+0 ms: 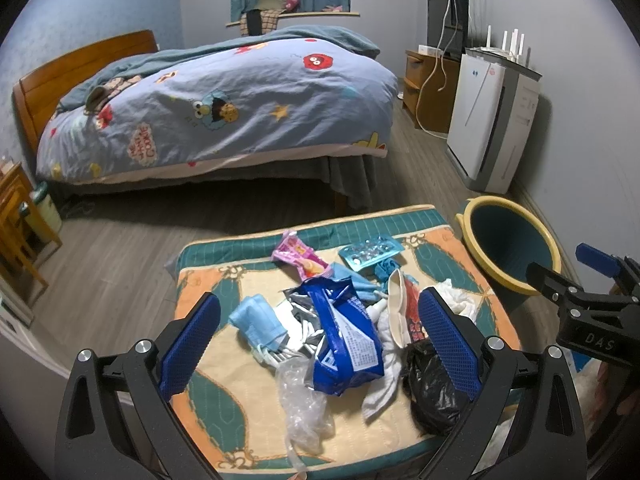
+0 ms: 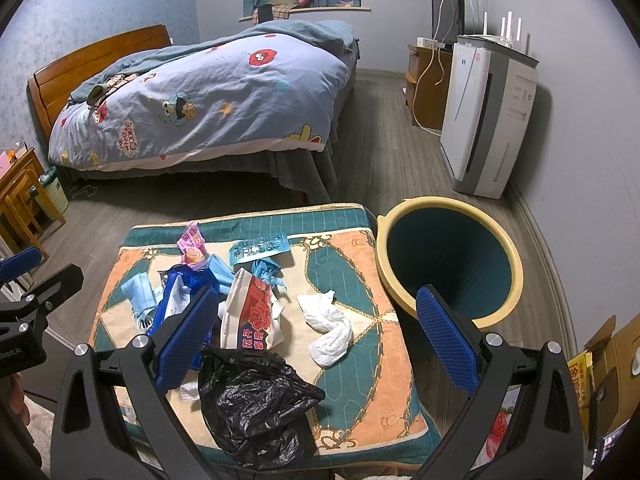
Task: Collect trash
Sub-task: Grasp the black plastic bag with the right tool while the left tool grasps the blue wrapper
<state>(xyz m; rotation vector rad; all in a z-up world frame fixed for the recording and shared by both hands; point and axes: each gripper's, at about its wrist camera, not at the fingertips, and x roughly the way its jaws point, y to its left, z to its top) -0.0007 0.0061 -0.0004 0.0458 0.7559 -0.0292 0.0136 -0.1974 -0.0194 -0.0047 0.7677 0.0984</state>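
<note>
Both tongs, left (image 1: 320, 332) and right (image 2: 316, 332), spread wide and empty above the quilted cushion surface (image 2: 360, 380); crumpled black plastic bag (image 2: 252, 404) best pinched first, then carried to the yellow-rimmed bin (image 2: 450, 264) alongside.

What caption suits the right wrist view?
Open right gripper poised over a litter-strewn patterned cushion, black plastic bag nearest, empty bin beside it.

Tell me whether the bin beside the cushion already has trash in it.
Looks empty: the bin shows only bare dark inner wall in the right wrist view. Its very bottom is hidden.
</note>
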